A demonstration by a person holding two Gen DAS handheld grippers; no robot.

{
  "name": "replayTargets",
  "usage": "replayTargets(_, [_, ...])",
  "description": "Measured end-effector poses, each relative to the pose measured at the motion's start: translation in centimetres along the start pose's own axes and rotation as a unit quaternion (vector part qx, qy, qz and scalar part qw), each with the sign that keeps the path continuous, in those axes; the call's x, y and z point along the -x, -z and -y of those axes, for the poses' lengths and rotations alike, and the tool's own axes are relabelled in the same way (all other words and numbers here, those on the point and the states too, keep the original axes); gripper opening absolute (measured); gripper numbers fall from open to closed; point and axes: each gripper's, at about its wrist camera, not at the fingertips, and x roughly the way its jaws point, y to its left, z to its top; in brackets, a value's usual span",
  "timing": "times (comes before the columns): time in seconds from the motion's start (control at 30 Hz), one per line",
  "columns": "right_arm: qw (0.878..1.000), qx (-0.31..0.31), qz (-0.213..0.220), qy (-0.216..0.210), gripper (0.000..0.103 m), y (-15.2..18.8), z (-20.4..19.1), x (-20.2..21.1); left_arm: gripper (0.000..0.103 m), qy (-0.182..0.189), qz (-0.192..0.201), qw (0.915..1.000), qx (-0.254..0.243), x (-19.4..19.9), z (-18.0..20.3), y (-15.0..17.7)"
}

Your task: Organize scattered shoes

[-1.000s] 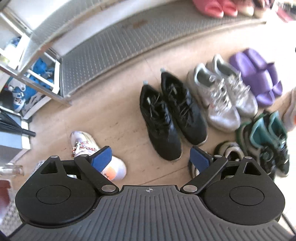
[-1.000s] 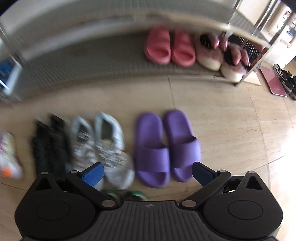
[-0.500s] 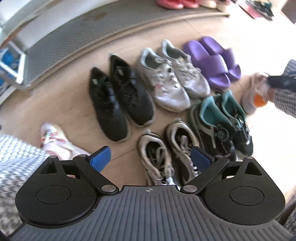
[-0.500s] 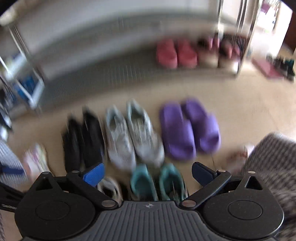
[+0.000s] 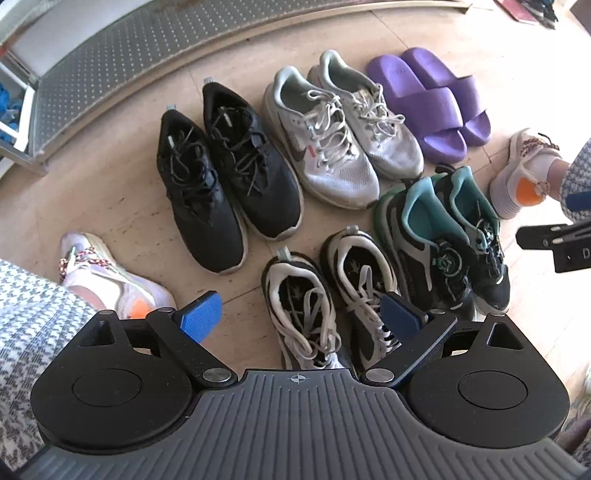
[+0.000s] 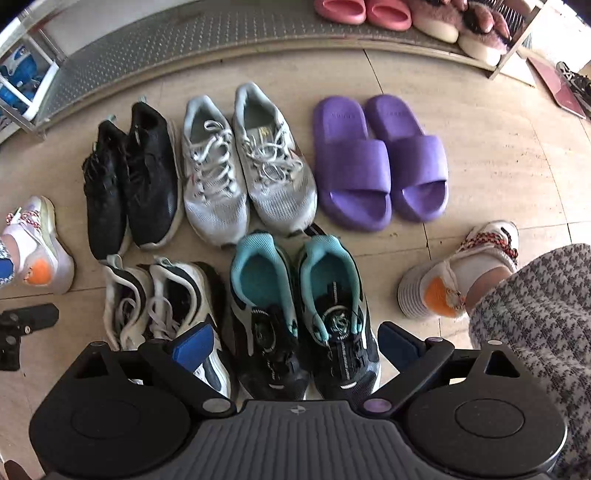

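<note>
Several pairs stand side by side on the tan floor. In the back row are black sneakers (image 5: 225,170) (image 6: 129,177), grey-white sneakers (image 5: 340,136) (image 6: 243,162) and purple slides (image 5: 428,103) (image 6: 380,162). In the front row are black-and-white sneakers (image 5: 332,302) (image 6: 162,310) and teal-lined black sneakers (image 5: 447,236) (image 6: 299,306). My left gripper (image 5: 301,319) is open and empty, above the black-and-white pair. My right gripper (image 6: 295,347) is open and empty, above the teal pair.
A metal shoe rack (image 6: 207,33) runs along the back, with pink slides (image 6: 364,9) and fluffy slippers (image 6: 458,22) on its right part. The person's feet in white shoes with orange heels stand at left (image 5: 107,280) and right (image 6: 450,273).
Both grippers have pulled back and up from the shoe rows, so all the pairs and the person's feet now show. Both stay open.
</note>
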Motion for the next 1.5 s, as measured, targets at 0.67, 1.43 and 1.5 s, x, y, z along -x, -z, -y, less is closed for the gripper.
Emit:
replayTargets(0.67, [0.996,-0.081,-0.021,0.008,0.096,0.1,4.1,-0.7,0.096,0.003,-0.022,0.9989,-0.041,-1.1,2.7,-1.7])
replayTargets(1.43, [0.995,-0.092,-0.013,-0.022,0.047,-1.3,3.9,-1.4,0.096,0.017,-0.048,0.9985,-0.022,-2.4,1.3,-2.0])
replayTargets(1.5, [0.994,-0.093,-0.025,-0.045,0.041,-1.1,3.9,-1.9,0.096,0.015,-0.049,0.9981,-0.035,-2.5,2.1,-2.1])
